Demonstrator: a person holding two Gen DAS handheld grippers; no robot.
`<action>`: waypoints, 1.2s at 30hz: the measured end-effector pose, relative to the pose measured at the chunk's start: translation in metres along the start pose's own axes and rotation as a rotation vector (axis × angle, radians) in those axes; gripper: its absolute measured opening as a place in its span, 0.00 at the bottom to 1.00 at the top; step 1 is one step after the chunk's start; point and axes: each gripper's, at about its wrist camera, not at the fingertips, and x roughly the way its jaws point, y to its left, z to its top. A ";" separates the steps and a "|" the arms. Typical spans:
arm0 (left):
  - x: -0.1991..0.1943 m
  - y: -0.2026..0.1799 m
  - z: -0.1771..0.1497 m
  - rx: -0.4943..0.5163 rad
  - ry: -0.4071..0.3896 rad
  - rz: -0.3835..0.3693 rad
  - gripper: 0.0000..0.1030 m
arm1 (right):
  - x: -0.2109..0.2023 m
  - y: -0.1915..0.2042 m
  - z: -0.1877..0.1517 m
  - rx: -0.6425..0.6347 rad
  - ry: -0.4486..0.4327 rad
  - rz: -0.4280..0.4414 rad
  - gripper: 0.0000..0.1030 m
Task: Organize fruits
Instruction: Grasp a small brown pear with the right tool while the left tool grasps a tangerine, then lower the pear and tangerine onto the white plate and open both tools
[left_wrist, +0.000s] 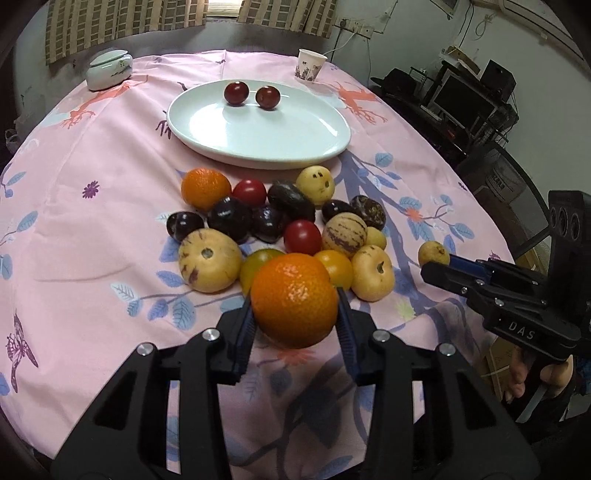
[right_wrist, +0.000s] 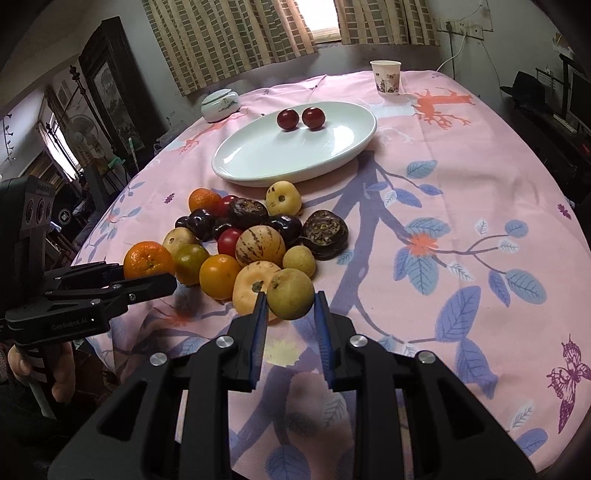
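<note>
the left gripper (left_wrist: 294, 314) is clamped on an orange (left_wrist: 293, 299) just above the near edge of the fruit pile (left_wrist: 273, 221). it looks firm and round with a dimpled rind that should not slip; pads across its widest part seem the right hold. the right gripper (right_wrist: 289, 299) pinches a small yellow-green fruit (right_wrist: 290, 293), light and probably easily bruised, at the pile's near right side. both tools tilt down toward the pink tablecloth (right_wrist: 461, 184), each in a hand. the white plate (left_wrist: 258, 147) beyond holds two red fruits (left_wrist: 251, 94).
</note>
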 end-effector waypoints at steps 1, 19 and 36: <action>-0.002 0.003 0.004 -0.002 -0.008 0.002 0.39 | 0.001 0.000 0.003 0.001 0.001 0.003 0.25; 0.100 0.083 0.220 -0.056 0.050 0.092 0.40 | 0.114 -0.016 0.207 -0.109 0.009 -0.079 0.25; 0.140 0.100 0.254 -0.106 0.055 0.129 0.65 | 0.190 -0.040 0.246 -0.100 0.133 -0.198 0.38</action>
